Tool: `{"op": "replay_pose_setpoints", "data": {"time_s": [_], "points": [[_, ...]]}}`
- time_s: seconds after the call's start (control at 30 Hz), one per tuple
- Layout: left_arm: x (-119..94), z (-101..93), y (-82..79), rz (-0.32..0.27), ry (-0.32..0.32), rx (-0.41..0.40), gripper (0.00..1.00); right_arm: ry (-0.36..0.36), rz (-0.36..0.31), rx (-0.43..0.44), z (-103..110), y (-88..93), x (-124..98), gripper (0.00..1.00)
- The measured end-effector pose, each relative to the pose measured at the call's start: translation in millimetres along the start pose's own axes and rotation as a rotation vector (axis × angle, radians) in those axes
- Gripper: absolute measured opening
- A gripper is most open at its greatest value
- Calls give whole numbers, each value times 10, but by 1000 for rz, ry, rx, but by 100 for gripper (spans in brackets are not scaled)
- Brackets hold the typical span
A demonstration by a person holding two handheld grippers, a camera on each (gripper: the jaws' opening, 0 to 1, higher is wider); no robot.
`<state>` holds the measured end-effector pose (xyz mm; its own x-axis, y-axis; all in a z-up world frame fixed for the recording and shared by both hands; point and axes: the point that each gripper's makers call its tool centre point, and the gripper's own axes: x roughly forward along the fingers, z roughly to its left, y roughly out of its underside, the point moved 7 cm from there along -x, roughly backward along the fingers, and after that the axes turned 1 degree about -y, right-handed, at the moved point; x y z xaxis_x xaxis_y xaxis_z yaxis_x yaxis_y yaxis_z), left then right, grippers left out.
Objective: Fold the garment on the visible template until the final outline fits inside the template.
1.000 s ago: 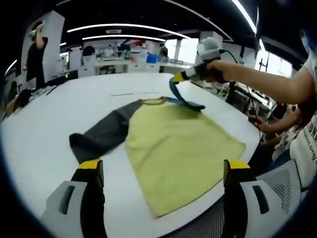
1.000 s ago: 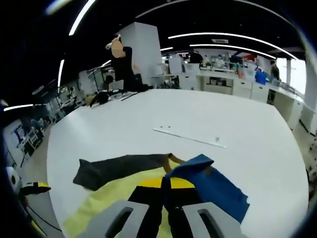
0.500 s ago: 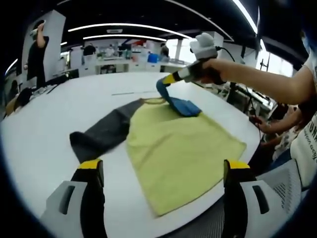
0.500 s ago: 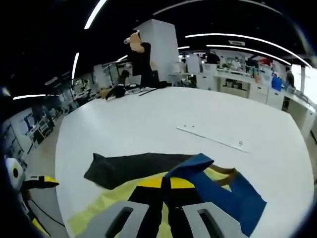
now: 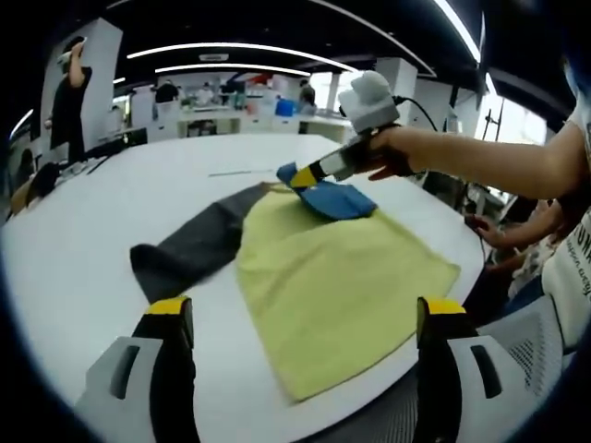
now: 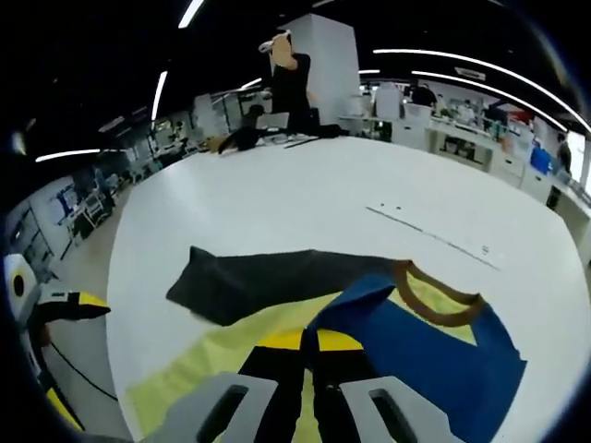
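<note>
A shirt with a yellow body [image 5: 332,277], a dark grey sleeve [image 5: 189,249] and a blue sleeve [image 5: 337,198] lies flat on the white table [image 5: 111,203]. In the left gripper view, a hand holds my right gripper [image 5: 297,177] low over the collar, shut on the blue sleeve's edge, and the sleeve is folded over the yellow chest. My left gripper [image 5: 305,306] hovers open near the hem, holding nothing. In the right gripper view, my right gripper [image 6: 309,340] pinches the blue sleeve [image 6: 416,355] beside the brown collar [image 6: 443,300], with the grey sleeve [image 6: 268,281] spread out beyond.
A thin pale strip [image 6: 434,235] lies on the table beyond the collar. The shirt's hem reaches close to the table's near edge [image 5: 369,401], where a chair [image 5: 531,341] stands. A person [image 6: 295,83] stands at the far side. My left gripper's yellow tip [image 6: 69,303] shows at the left.
My right gripper has carried the blue sleeve down and across the chest toward the collar, so it now lies folded on the yellow body. The left gripper has stayed put.
</note>
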<state>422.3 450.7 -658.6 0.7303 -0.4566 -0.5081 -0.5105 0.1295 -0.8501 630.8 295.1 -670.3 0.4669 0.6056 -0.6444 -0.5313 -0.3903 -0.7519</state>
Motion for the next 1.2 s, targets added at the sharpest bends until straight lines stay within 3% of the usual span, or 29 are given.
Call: {"op": "replay_pose_setpoints", "data": {"time_s": [0.43,0.93,1.2], "points": [[-18,13,-4,-4,-5,0,98,-55,-10,108,75,69,100,3],[-26,-6,-53,-14,-10,14,99,-43,-57,99,-58,41,-75,50],[-26,-11,-76,-17,-8,24,99,-17,-73,110,-243,98,-231,61]]}}
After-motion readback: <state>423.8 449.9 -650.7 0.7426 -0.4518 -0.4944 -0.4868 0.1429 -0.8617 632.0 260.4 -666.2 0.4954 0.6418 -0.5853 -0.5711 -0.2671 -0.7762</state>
